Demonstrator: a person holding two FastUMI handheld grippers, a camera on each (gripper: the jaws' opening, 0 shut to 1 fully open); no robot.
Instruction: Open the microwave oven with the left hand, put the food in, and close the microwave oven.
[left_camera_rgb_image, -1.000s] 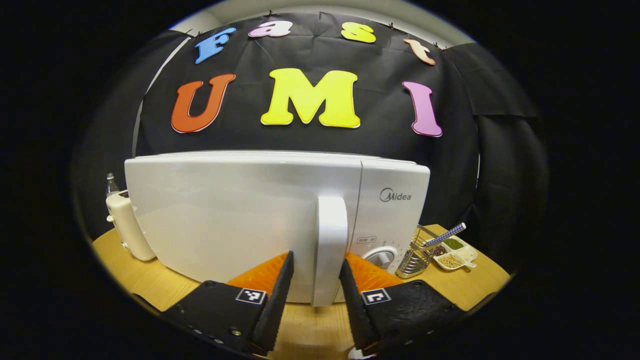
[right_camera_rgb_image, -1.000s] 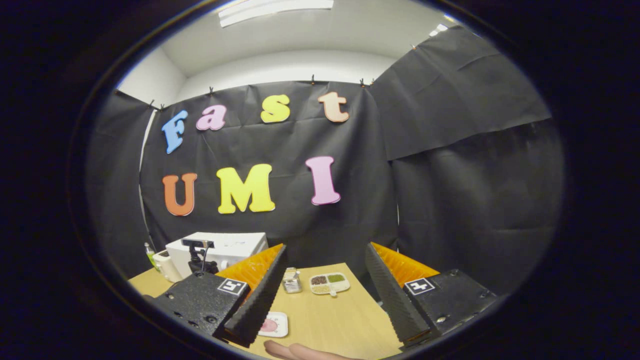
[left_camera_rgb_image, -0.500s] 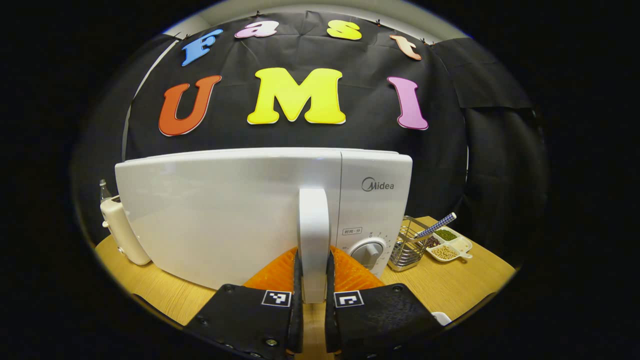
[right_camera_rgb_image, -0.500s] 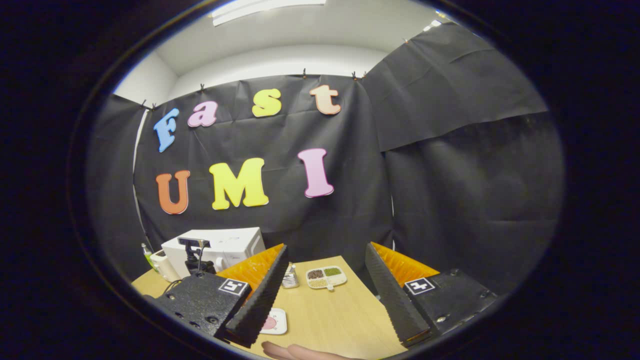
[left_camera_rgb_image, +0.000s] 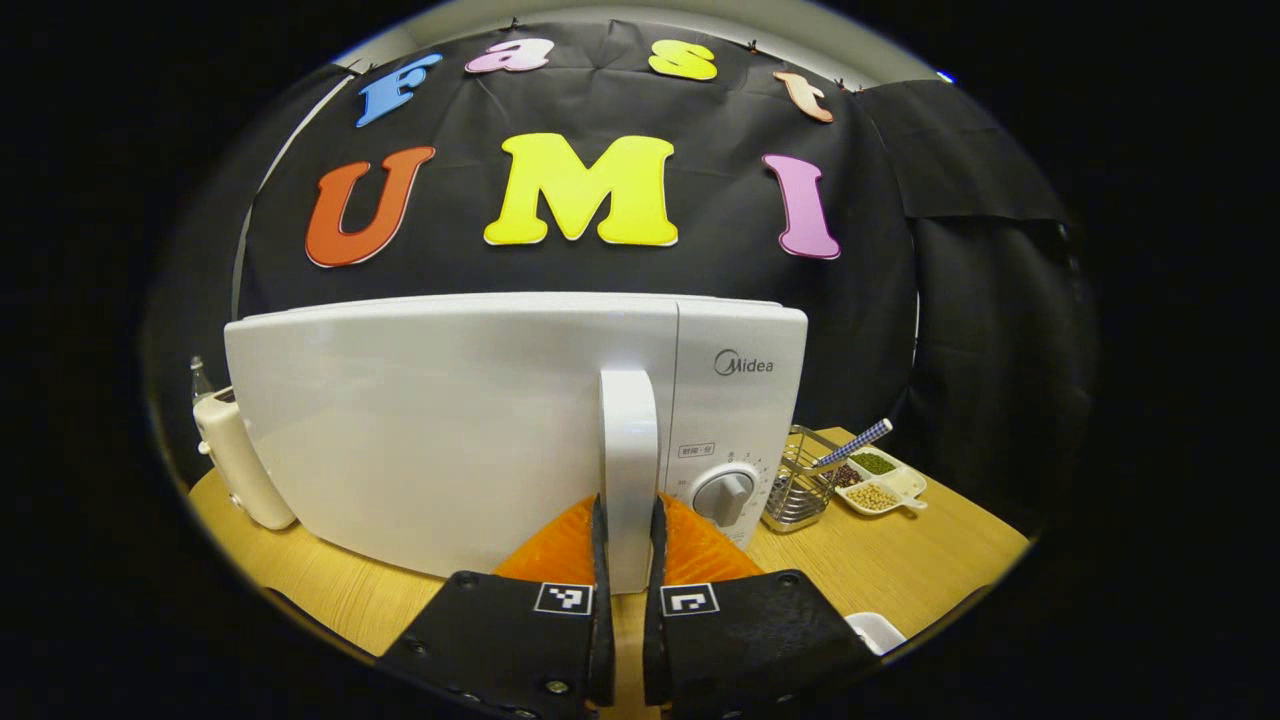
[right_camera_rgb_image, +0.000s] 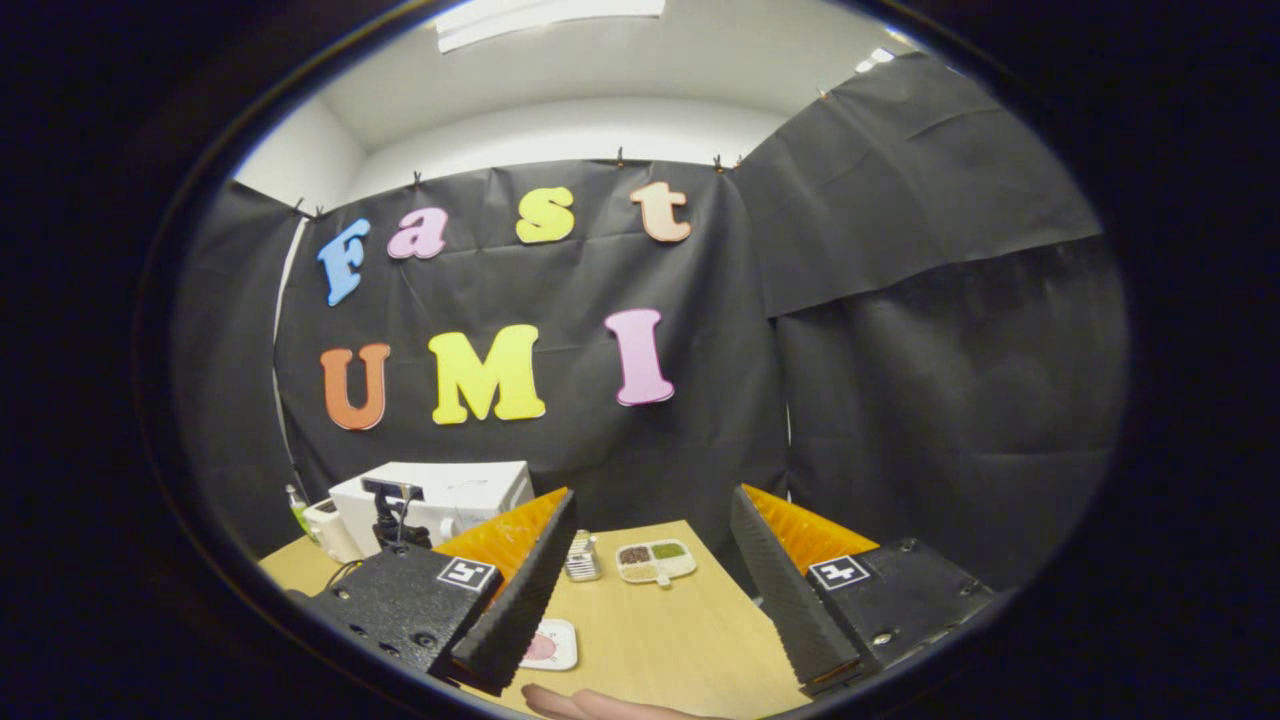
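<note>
A white microwave (left_camera_rgb_image: 450, 420) stands on the wooden table, its door facing me with an upright handle (left_camera_rgb_image: 628, 420). My left gripper (left_camera_rgb_image: 628, 520) is shut on the lower part of that handle, one finger on each side. Whether the door has left its frame I cannot tell. In the right gripper view the microwave (right_camera_rgb_image: 460, 495) sits far off at the left, with the left gripper (right_camera_rgb_image: 390, 515) in front of it. The food, a small white plate with something pink (right_camera_rgb_image: 546, 646), lies on the table below my right gripper (right_camera_rgb_image: 650, 600), which hangs open above the table, holding nothing.
Right of the microwave stand a wire utensil rack (left_camera_rgb_image: 800, 490) and a divided dish of beans (left_camera_rgb_image: 880, 482). A cream appliance (left_camera_rgb_image: 235, 460) and a bottle (left_camera_rgb_image: 197, 375) stand at its left. A white plate's corner (left_camera_rgb_image: 872, 630) shows near me. A hand (right_camera_rgb_image: 590, 705) lies at the table's front.
The left gripper's fingers closed from wide apart onto the door handle and stay clamped. The microwave has slid slightly left in view, showing more of the knob. The right gripper only wobbled.
</note>
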